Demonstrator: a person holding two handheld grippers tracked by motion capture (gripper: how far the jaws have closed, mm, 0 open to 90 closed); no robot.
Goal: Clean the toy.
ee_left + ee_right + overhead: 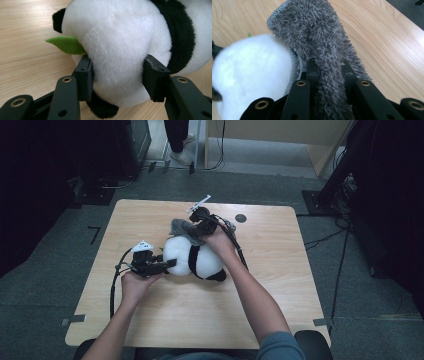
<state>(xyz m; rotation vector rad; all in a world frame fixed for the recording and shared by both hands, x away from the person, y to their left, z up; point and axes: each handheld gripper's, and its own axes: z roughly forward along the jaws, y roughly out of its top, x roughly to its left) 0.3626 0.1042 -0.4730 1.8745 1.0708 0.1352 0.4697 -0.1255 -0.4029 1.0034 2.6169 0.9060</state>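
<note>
With the left hand-held gripper [117, 75] clamped on a plush panda [194, 259] lying mid-surface [150, 320], the right hand-held gripper [328, 70] pinches a grey shaggy cloth [322, 45] against its head, the wiping seemingly barely begun.

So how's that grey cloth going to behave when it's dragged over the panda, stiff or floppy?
Probably floppy: the grey cloth bunches into a fold where the right gripper pinches it. Its shaggy pile looks soft, so it likely grips fur rather than slides. It seems light, draping over the panda without denting it, while the left gripper squeezes the plush.
</note>
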